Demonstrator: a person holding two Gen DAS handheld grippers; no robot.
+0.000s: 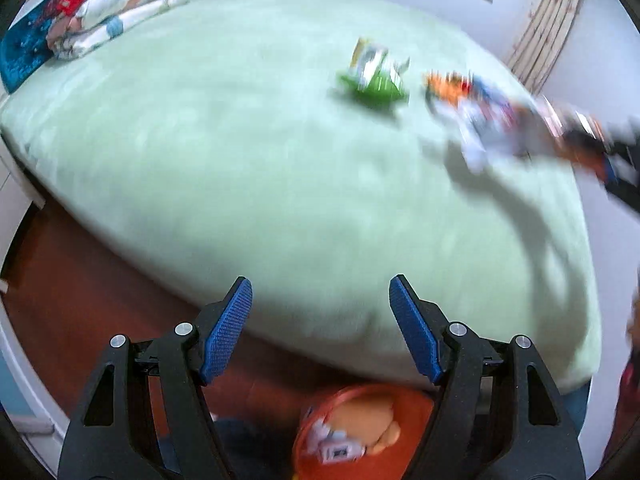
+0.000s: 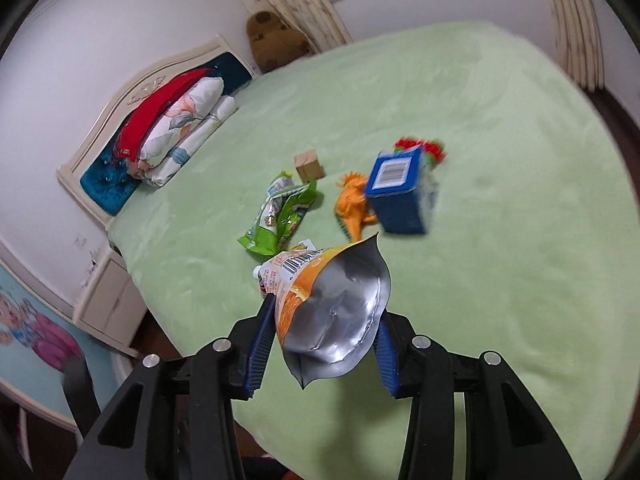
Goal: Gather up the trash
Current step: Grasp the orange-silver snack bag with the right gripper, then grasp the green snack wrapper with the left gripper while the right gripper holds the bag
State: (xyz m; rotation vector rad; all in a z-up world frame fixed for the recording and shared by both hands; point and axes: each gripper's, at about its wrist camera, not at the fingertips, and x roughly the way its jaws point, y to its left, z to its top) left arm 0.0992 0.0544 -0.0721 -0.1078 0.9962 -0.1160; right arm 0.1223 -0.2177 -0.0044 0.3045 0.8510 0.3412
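Right tongs (image 2: 324, 344): yours are pinching an orange and silver foil pouch (image 2: 336, 304), one blue pad on each side, held up above the near part of the bed (image 2: 500, 200).
Pouch writing: you can see a barcode and small print near its spout end, but the print is too small to read; no brand name can be made out.
Left tongs (image 1: 320, 330): yours are spread wide with nothing between the blue pads, hanging over the near edge of the bed.
Orange bin (image 1: 360, 432): it sits low in your left view, just below the tongs, with a crumpled wrapper and a pale lump inside; a small square code shows on the wrapper, unreadable.
Green snack bag (image 2: 280, 216): it lies crumpled on the bed just beyond the pouch; cartoon figures show on it, the lettering is blurred.
Blue carton (image 2: 400, 192): it stands tilted on the bed right of the green bag, with a white barcode label on its top face.
Orange toy dinosaur (image 2: 352, 208): it lies between the green bag and the carton, touching the carton.
Small brown box (image 2: 308, 166): it sits beyond the green bag, apart from it.
Red and green item (image 2: 420, 148): partly hidden behind the carton.
Folded bedding (image 2: 176, 128): stacked against the headboard, well apart from the trash.
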